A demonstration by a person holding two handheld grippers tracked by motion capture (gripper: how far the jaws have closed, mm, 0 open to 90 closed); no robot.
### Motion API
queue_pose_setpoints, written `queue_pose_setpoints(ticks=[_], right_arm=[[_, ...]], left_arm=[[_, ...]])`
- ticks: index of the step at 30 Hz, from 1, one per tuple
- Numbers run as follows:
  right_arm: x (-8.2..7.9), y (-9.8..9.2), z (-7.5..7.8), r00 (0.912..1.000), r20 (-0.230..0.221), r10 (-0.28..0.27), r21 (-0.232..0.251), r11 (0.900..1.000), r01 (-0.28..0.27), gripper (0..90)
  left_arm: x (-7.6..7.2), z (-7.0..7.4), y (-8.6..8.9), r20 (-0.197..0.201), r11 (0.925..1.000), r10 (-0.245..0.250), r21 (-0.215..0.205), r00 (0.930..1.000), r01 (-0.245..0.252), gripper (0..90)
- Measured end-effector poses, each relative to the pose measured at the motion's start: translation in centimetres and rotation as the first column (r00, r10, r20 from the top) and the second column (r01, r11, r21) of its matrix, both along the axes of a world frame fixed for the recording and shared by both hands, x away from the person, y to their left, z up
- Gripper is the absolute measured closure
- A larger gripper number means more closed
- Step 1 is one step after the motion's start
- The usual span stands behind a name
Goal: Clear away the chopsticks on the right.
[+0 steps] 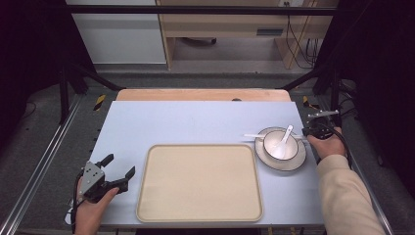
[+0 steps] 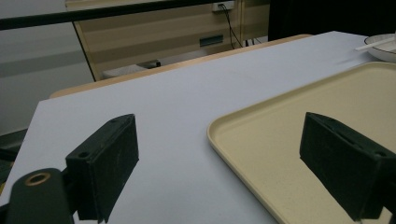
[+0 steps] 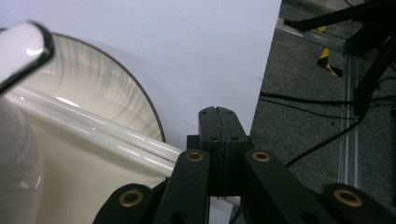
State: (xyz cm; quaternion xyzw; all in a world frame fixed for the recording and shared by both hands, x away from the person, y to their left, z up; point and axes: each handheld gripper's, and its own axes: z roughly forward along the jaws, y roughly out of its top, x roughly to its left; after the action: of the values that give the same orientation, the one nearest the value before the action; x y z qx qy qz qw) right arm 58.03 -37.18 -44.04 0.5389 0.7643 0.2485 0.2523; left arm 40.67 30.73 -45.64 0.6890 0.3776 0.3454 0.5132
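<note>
So the right gripper [image 1: 313, 131] sits at the far edge of the plate [image 1: 281, 164], jaws pressed flat together. In the right gripper view the ends of the white chopsticks [image 3: 93, 135] run under them, but I honestly can't tell whether the jaws have pinched them or just closed beside them. The chopsticks lie across the bowl [image 1: 280, 145], which stands on that plate, with a white spoon [image 1: 284, 137] leaning in it.

The left gripper [image 1: 117, 172] hangs off on the other side of the tray [image 1: 199, 213], well away from the plate, jaws wide apart and empty.

My worry: if the grip is only on the tips, the sticks could swing or slip out on the lift, clip the spoon, and knock it out of the bowl. A crooked pull might also drag the bowl across the plate.
</note>
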Motion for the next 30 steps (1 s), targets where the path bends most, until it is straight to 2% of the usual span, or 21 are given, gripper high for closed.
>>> queue_pose_setpoints(ticks=[1, 7, 13, 16, 17, 18, 19, 21, 22, 23, 30], right_arm=[[-0.4, 0.0, 0.0, 0.9999, -0.014, -0.001, -0.003, 1.000, 0.001, 90.0], [-2.0, -0.2, 0.1, 0.9998, -0.021, -0.002, 0.003, 1.000, 0.002, 90.0], [-4.4, -0.1, 0.1, 0.9997, -0.008, 0.023, 0.032, 0.999, -0.022, 89.9], [-5.0, -0.1, 0.1, 0.9996, 0.002, 0.030, 0.033, 0.999, -0.030, 89.2], [-5.2, -0.1, 0.3, 0.9994, 0.014, 0.033, 0.031, 0.999, -0.033, 88.3], [-5.5, -0.1, 0.7, 0.9978, 0.049, 0.044, 0.030, 0.999, -0.045, 87.0], [-5.8, 0.0, 1.1, 0.9939, 0.087, 0.069, 0.050, 0.996, -0.073, 84.6], [-5.9, 0.1, 1.3, 0.9919, 0.093, 0.086, 0.055, 0.994, -0.091, 82.9], [-5.9, 0.4, 1.4, 0.9846, 0.114, 0.132, 0.040, 0.990, -0.137, 80.3], [-5.9, 0.4, 1.3, 0.9823, 0.114, 0.149, 0.041, 0.987, -0.154, 79.4], [-5.5, 0.4, 0.8, 0.9805, 0.089, 0.175, 0.056, 0.982, -0.180, 78.0]], left_arm=[[0.0, 0.0, 0.0, -0.001, 1.0000, -0.001, -0.001, 1.0000, 0.001, 11.2], [0.1, -0.1, -0.1, -0.010, 1.0000, -0.006, 0.001, 0.9999, 0.006, 11.3], [0.1, -0.2, -0.3, -0.020, 0.9998, -0.015, 0.011, 0.9997, 0.016, 11.3], [0.2, -0.2, -0.3, -0.020, 0.9998, -0.016, 0.012, 0.9997, 0.016, 11.3], [0.2, -0.2, -0.3, -0.020, 0.9998, -0.016, 0.013, 0.9997, 0.016, 11.3], [0.2, -0.2, -0.3, -0.018, 0.9998, -0.014, 0.012, 0.9997, 0.014, 11.3], [0.2, -0.2, -0.3, -0.019, 0.9998, -0.015, 0.012, 0.9997, 0.015, 11.4], [0.2, -0.2, -0.3, -0.019, 0.9998, -0.016, 0.013, 0.9997, 0.016, 11.4], [0.2, -0.2, -0.3, -0.020, 0.9998, -0.017, 0.013, 0.9996, 0.017, 11.5], [0.2, -0.2, -0.3, -0.021, 0.9998, -0.018, 0.012, 0.9996, 0.018, 11.5], [0.2, -0.2, -0.3, -0.020, 0.9997, -0.021, 0.013, 0.9996, 0.021, 11.8]])
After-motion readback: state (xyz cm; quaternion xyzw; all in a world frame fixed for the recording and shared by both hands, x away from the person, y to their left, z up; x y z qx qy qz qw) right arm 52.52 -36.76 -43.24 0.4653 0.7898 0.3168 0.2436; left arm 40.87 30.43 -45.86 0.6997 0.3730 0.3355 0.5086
